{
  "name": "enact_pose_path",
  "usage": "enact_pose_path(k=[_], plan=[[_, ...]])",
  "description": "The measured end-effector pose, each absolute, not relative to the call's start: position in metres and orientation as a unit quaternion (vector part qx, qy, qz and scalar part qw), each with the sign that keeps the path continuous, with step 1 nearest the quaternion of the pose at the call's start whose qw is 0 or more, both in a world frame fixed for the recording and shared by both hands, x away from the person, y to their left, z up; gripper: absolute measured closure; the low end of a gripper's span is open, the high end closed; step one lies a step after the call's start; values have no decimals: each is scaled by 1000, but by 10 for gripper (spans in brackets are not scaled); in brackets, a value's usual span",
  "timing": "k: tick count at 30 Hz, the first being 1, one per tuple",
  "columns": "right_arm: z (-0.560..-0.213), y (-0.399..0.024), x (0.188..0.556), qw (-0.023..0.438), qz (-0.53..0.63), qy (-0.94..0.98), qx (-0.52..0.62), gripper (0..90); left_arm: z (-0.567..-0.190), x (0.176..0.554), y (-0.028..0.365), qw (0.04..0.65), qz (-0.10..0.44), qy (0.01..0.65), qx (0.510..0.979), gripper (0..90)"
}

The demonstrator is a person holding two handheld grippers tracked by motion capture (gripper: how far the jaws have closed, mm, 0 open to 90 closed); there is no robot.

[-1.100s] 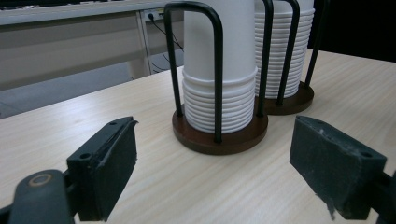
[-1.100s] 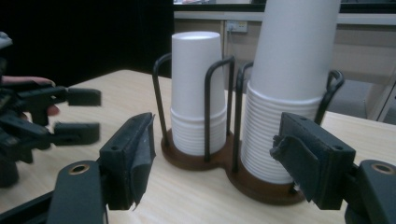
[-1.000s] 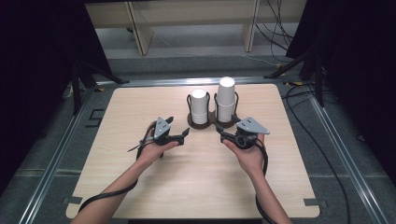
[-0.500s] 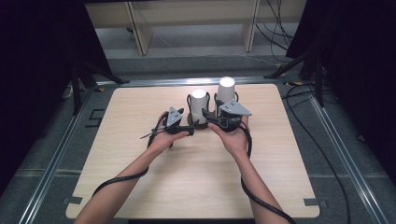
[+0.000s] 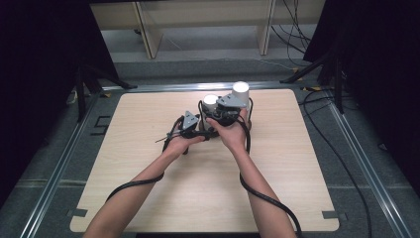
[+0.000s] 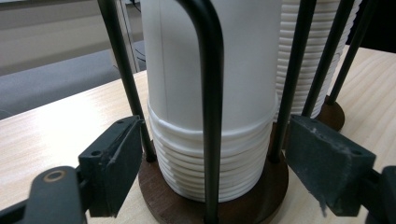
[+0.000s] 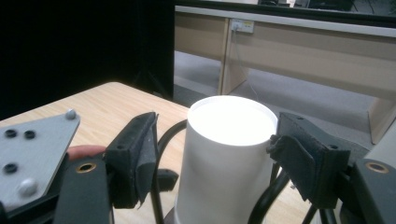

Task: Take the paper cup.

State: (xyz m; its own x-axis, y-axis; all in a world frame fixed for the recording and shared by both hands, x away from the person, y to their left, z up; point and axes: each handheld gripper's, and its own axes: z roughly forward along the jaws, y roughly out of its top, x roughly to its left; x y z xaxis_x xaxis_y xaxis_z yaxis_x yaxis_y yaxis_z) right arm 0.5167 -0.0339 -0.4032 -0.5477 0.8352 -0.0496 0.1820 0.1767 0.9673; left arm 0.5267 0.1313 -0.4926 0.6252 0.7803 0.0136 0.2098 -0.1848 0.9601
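Toward the far middle of the wooden table (image 5: 148,198), two stacks of white paper cups stand side by side in black wire holders, with wide bare board to the left, to the right and on the near side, and only a short strip between them and the far edge.

The left forearm comes in from the bottom and slants up to the right, so the left gripper (image 6: 212,161) lies low, level with the foot of the shorter cup stack (image 5: 210,100). In the left gripper view its jaws have just been closing and flank the holder (image 6: 210,93) just above its round wooden base (image 6: 261,205). The left pad sits against a wire. The right pad is just beside another wire, and I cannot tell whether it touches.

The right forearm slants up to the left, the hand raised over the same stack. In its own view the right gripper (image 7: 212,156) brackets the top cup (image 7: 224,154) near the rim, the pads close to its wall with a small gap on each side.

The taller cup stack (image 5: 241,89) stands just right of it.
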Motion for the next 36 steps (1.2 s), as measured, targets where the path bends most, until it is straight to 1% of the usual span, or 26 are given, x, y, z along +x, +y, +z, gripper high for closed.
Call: enact_pose_path(k=[1,2,3,5,6,11,14,15,16,19,21,22,24,25,31,35,36], plan=[[-405,-31,520,298,532,701,370,311,-493,528,131,540,264,342,722,195],[-405,-31,520,298,532,701,370,311,-492,527,132,532,265,341,729,195],[-406,-31,523,311,520,704,371,311,-493,529,130,532,262,340,730,200],[-407,-30,525,303,518,705,379,311,-492,529,130,527,264,340,733,202],[-408,-30,526,310,517,703,377,311,-492,530,129,526,263,339,735,205],[-411,-28,532,308,513,701,388,312,-492,532,127,520,259,343,738,217],[-413,-25,532,293,516,699,400,313,-492,532,126,514,257,343,743,219],[-413,-26,535,311,514,702,383,313,-492,533,125,516,258,343,742,217],[-413,-24,534,300,515,700,393,312,-492,533,125,515,255,347,741,216],[-413,-25,537,313,511,703,382,317,-492,534,125,513,254,346,743,216],[-413,-24,537,314,509,703,386,317,-492,535,124,514,252,349,742,215],[-413,-23,537,308,510,703,388,324,-492,535,124,510,252,351,743,215],[-414,-22,536,309,508,699,398,332,-492,536,123,510,252,353,743,216],[-414,-22,537,319,506,696,396,332,-492,536,123,509,251,352,744,215],[-415,-18,537,314,511,689,406,335,-493,538,124,510,247,356,743,231],[-415,-20,539,327,513,690,392,341,-493,538,124,510,247,355,744,233],[-414,-18,535,310,515,683,415,345,-493,538,124,510,247,354,744,234]])
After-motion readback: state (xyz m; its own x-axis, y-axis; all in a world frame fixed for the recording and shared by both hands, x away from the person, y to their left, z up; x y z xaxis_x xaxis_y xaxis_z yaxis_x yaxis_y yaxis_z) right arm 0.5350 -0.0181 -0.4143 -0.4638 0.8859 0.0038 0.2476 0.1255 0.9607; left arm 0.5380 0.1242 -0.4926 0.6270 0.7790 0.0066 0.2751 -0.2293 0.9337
